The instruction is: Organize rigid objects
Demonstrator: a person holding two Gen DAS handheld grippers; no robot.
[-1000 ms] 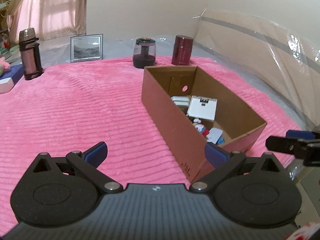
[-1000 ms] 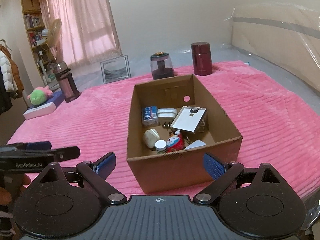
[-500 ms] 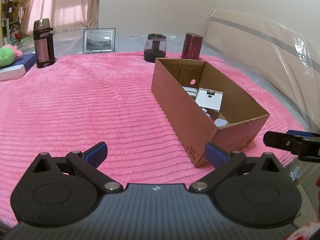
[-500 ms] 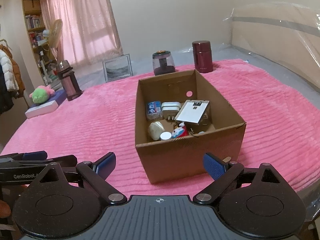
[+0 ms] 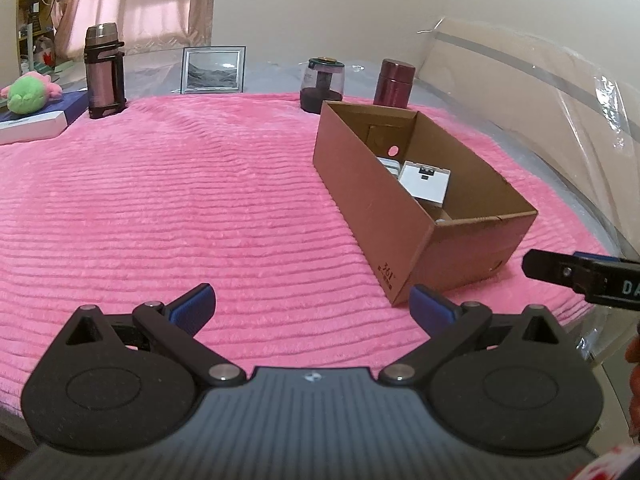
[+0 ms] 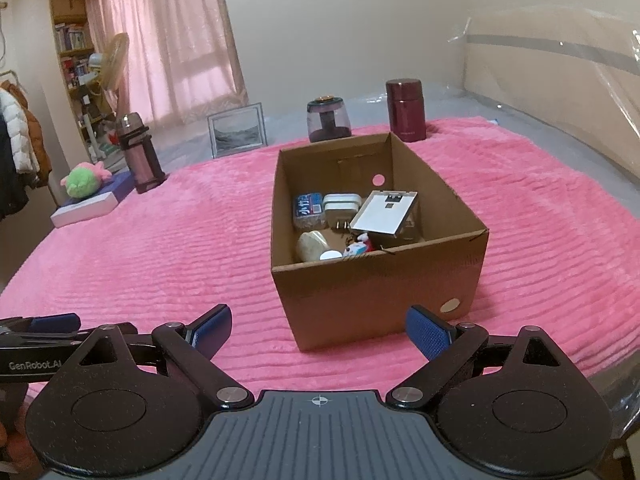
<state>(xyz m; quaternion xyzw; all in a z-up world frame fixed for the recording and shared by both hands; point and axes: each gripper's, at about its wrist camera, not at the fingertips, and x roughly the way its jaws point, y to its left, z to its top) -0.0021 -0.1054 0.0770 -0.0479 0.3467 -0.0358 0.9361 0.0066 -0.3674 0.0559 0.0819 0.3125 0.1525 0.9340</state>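
Box (image 6: 376,280) on blanket (image 6: 160,240); jar (image 6: 328,119), flask (image 6: 405,109) behind; frame (image 6: 237,130) behind-left.

dim soft light through pink curtains (image 6: 188,60), sharp focus, fisheye-bent edges, dark corners

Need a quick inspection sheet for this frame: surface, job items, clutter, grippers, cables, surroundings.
Surface: pink ribbed blanket, no loose items near the box.
Job's things: open cardboard box holding a white plug adapter, blue packet, white flat panel, small figurine.
Clutter: picture frame, thermos flask, maroon canister, dark jar, green plush on a flat box.
Grippers: left gripper and right gripper open, empty.
Cables: nothing seen.
Surroundings: curtains, bookshelf, plastic sheeting.
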